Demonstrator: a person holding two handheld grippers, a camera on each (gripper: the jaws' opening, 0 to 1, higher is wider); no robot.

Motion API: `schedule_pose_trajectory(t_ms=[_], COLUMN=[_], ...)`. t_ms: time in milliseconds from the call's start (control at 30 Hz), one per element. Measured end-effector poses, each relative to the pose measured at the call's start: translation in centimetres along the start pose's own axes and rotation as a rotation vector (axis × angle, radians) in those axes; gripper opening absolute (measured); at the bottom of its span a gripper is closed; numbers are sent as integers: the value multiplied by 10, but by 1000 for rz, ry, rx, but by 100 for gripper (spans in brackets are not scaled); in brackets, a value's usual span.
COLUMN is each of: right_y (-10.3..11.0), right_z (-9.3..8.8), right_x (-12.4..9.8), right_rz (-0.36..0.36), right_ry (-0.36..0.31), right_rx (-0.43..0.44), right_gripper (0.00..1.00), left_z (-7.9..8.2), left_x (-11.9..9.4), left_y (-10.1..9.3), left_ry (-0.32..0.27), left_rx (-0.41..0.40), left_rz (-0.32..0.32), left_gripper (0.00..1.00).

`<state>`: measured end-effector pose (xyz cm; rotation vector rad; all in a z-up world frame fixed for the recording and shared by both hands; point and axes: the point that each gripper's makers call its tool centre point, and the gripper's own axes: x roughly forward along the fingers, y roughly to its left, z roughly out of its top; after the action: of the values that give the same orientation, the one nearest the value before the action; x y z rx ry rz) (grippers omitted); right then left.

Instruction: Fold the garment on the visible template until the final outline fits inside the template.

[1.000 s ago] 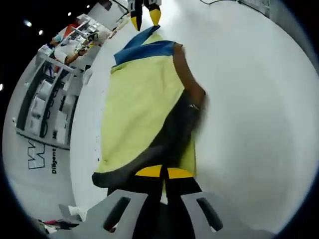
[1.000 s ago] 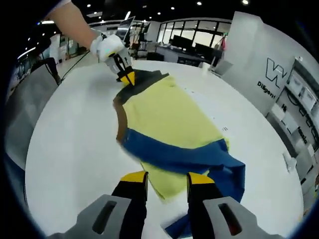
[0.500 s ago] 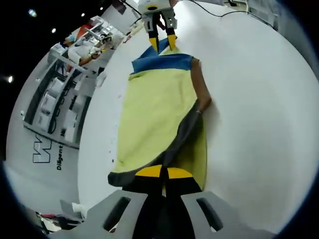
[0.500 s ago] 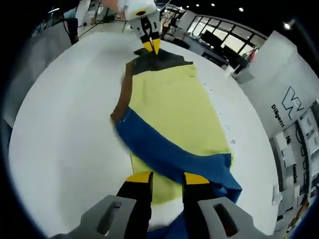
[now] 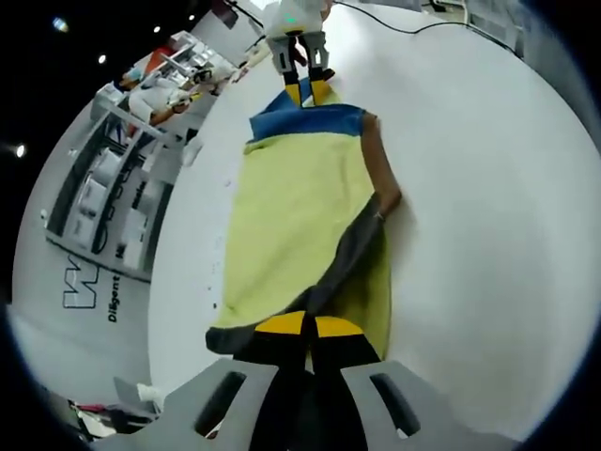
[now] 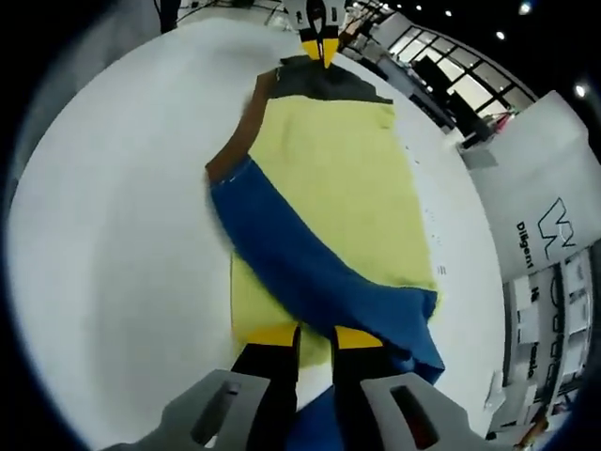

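Since a second ago the shirt (image 5: 300, 216) has been stretched flatter and longer across the white counter (image 5: 488, 188). The left tongs (image 5: 304, 327) stay clenched on its dark hem, and the right tongs (image 6: 305, 336) pinch the blue end, held low opposite each other.

Left gripper (image 5: 302, 326) fingers pinch garment (image 5: 296, 221); right gripper (image 5: 309, 89) opposite end.
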<state>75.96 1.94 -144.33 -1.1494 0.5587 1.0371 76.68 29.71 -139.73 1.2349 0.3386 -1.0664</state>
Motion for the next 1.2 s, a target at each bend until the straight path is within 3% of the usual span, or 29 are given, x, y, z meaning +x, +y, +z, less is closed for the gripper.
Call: schedule_pose_trajectory(t_ms=[167,333,633,933,1200], right_y=[-5,-3,-5,-10,-11], right_z=[3,5,1,1,11], right_x=[1,3,-5,-38,-71], right_rz=[-3,19,25,21,-4], right_ry=[-21,-31,-35,-107,-150], right_rx=[-4,-16,19,180,228], right_gripper=[9,0,0,0,0], left_z=[1,0,-4,-1,10], left_x=[1,1,-5,-19,-39], left_y=[0,0,0,3,1], left_ry=[1,3,13,7,-10], left_rx=[-2,-7,-20,-99,-136], left_rz=[-2,-2,-4,-3,-19], left_gripper=[8,8,7,7,7])
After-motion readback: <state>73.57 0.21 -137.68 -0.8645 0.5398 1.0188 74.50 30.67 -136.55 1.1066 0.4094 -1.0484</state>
